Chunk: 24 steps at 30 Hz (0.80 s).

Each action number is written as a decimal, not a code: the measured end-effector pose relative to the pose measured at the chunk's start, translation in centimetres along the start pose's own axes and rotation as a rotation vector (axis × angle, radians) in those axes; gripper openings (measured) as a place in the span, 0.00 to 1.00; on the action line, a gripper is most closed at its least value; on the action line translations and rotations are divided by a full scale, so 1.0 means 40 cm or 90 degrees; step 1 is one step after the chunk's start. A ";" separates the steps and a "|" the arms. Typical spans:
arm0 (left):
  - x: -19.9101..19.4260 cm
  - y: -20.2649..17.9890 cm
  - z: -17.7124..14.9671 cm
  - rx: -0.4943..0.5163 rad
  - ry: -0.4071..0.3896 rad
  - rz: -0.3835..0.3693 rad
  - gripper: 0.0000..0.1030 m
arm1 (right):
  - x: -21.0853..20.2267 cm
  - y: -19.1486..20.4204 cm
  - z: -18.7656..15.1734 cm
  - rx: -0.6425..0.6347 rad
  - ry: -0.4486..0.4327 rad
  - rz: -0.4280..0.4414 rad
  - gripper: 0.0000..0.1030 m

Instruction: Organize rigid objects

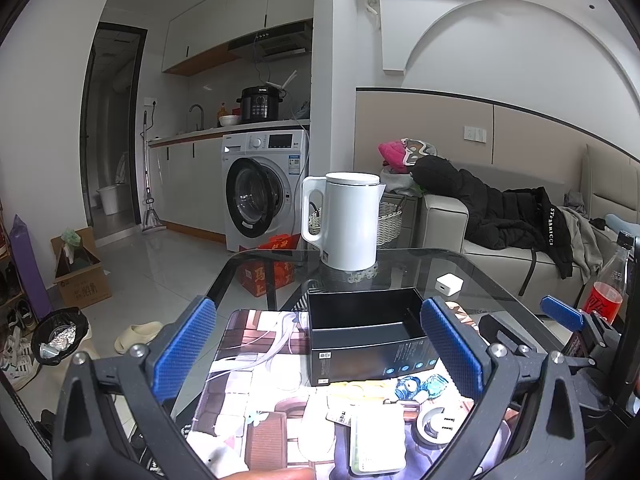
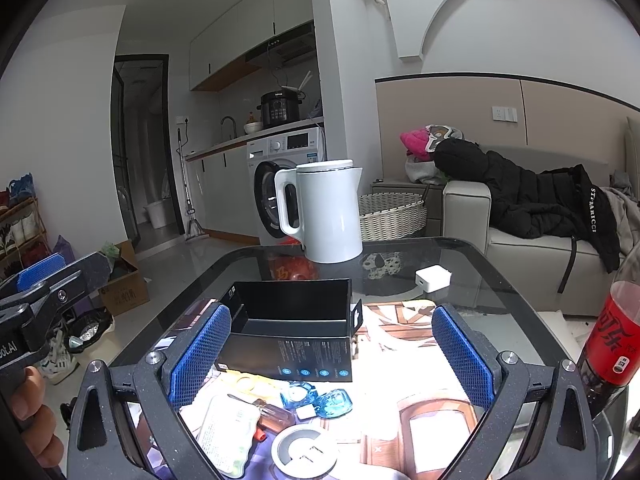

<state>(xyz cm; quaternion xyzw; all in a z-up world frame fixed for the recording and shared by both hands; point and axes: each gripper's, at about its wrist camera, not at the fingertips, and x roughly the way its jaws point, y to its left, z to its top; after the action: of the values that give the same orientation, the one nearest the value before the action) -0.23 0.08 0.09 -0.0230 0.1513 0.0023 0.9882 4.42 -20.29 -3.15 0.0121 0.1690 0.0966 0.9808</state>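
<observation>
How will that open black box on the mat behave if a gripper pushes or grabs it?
The black box looks empty and thin-walled, so it is probably light and may slide on the printed mat when pushed. With its top open, the walls could flex inward if squeezed. It sits flat, so tipping seems unlikely.

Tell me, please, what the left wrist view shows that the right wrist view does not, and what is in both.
Only the left wrist view shows the pale slipper on the floor and the left gripper from behind, open and empty. Only the right wrist view shows the shoe rack by the wall, a hand on the left gripper's handle, and the right gripper from behind, open and empty. Both show the open black box on the glass table, the white kettle, the white charger, the cola bottle and small clutter in front of the box.
</observation>
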 end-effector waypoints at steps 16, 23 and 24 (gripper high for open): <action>0.000 -0.002 -0.003 -0.002 0.003 0.000 1.00 | 0.001 -0.003 -0.008 0.001 0.005 -0.001 0.99; 0.000 0.000 -0.003 -0.002 0.003 -0.002 1.00 | 0.001 -0.003 -0.007 0.001 0.005 -0.001 0.99; 0.000 0.001 -0.003 -0.002 0.003 -0.003 1.00 | 0.002 -0.004 -0.009 0.001 0.005 0.000 0.99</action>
<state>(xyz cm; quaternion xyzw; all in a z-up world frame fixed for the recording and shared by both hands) -0.27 0.09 -0.03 -0.0251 0.1538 0.0004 0.9878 4.42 -20.44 -3.52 0.0127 0.1732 0.0962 0.9801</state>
